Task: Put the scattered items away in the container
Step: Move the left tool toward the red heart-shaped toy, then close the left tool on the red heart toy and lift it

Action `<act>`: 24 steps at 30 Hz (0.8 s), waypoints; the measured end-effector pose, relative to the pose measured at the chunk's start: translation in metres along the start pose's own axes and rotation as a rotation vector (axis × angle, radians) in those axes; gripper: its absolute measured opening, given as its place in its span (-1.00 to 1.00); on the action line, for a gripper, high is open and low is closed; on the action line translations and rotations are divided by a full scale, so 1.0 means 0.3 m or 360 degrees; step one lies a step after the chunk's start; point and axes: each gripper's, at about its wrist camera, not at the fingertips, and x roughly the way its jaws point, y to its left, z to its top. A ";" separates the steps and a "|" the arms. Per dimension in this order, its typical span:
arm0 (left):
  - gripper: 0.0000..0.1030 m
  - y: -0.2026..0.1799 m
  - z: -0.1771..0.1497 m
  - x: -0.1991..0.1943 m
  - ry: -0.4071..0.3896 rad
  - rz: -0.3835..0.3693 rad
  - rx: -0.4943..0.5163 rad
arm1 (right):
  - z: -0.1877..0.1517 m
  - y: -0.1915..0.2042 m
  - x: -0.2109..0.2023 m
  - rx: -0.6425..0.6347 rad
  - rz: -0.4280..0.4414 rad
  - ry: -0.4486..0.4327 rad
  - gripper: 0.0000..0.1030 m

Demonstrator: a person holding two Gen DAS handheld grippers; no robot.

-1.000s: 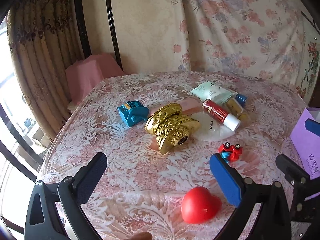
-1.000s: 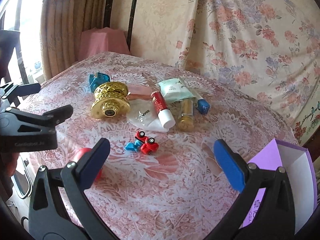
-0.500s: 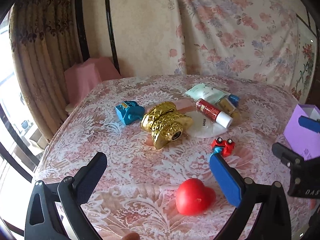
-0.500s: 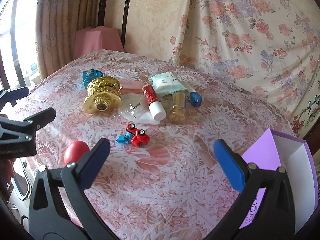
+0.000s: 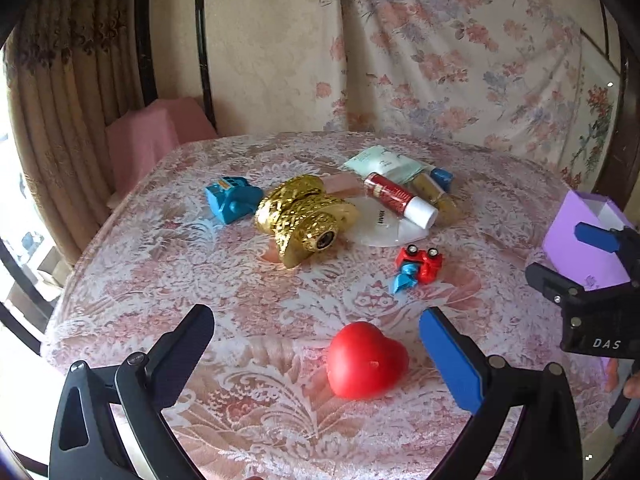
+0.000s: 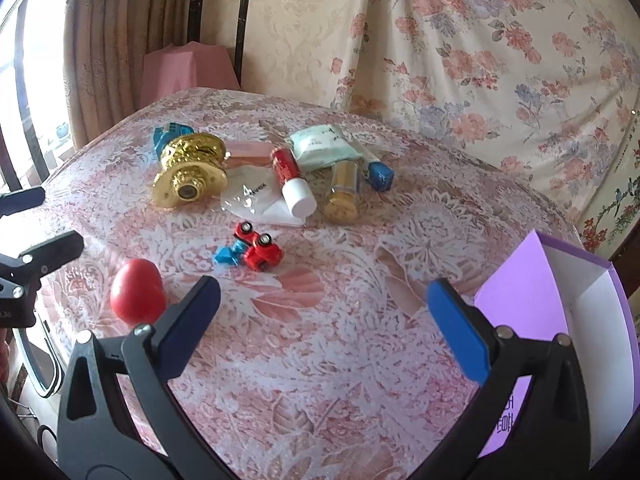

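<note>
Left wrist view: left hand-held gripper (image 5: 316, 344) spread wide, empty, above near desk (image 5: 132, 280) edge. Red heart (image 5: 366, 360) lies just ahead, right of centre, close to blue finger pad (image 5: 450, 364), not touching; lobes point toward right side. Right hand-held gripper (image 6: 324, 316) likewise agape, holding nothing, over bare cloth; heart sits far to its left. Judgement: left one nearer, small rightward shift centres heart between jaws. Purple box (image 6: 560, 320), open, at right desk edge, well apart from heart.

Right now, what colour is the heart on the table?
Red. The heart shows best in the left wrist view.
</note>
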 end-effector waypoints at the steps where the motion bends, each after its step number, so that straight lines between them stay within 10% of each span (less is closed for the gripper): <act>1: 1.00 -0.007 -0.002 0.003 0.0010 0.0013 0.0007 | -0.006 -0.002 0.005 0.0000 0.0001 0.0010 1.00; 24: 1.00 -0.099 -0.078 0.124 0.0231 0.0070 0.0071 | -0.096 -0.047 0.114 0.0062 0.0070 0.0141 1.00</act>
